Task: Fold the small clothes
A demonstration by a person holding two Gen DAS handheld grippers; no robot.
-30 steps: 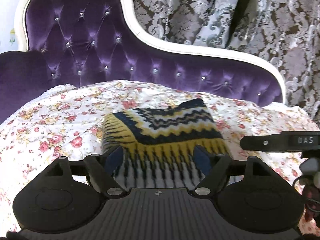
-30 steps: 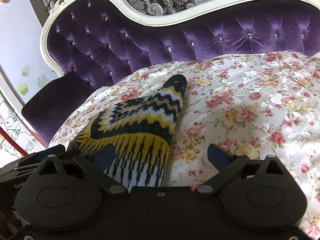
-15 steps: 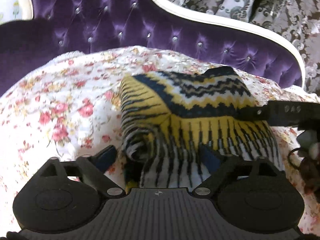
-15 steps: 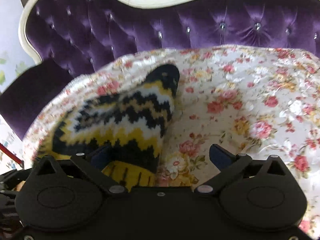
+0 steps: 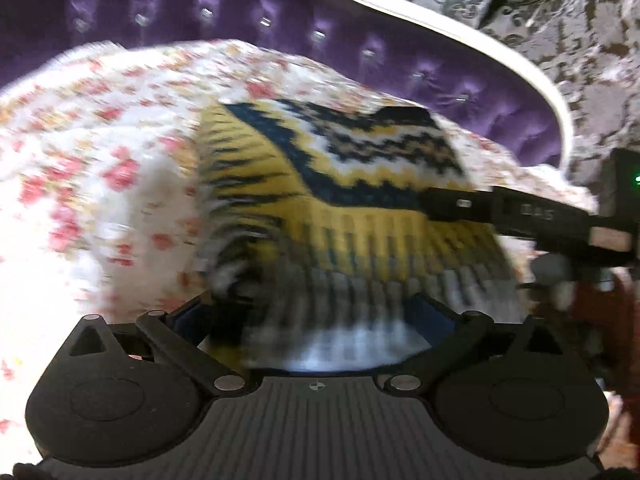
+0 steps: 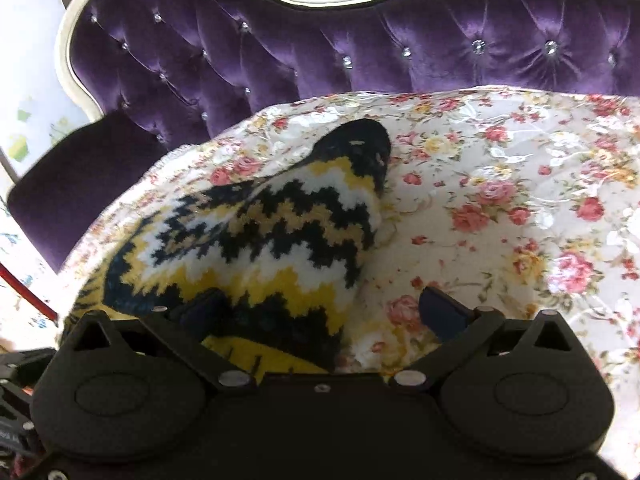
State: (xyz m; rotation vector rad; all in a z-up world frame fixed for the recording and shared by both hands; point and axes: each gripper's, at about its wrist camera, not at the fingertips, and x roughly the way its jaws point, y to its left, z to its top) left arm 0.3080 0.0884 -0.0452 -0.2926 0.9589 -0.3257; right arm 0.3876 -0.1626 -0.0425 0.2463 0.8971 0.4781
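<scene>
A small knit garment [image 5: 352, 216] with yellow, navy and white zigzags lies folded on the floral sheet [image 5: 100, 152]. Its near striped edge sits between the fingers of my left gripper [image 5: 316, 316], which is open; this view is blurred by motion. In the right wrist view the garment [image 6: 280, 236] lies at the left. My right gripper [image 6: 320, 312] is open, with its left finger [image 6: 200, 312] over the knit and its right finger [image 6: 440, 312] over the bare sheet. The right gripper also shows in the left wrist view [image 5: 520, 216] at the garment's right edge.
A purple tufted sofa back [image 6: 440, 40] with a white frame rises behind the sheet [image 6: 520, 200]. Patterned grey curtains [image 5: 540, 8] hang behind it. A purple armrest [image 6: 80, 176] stands at the left.
Both grippers have moved forward and lower over the garment. Its near edge now lies between the left fingers, and the right gripper's left finger has come over the knit.
</scene>
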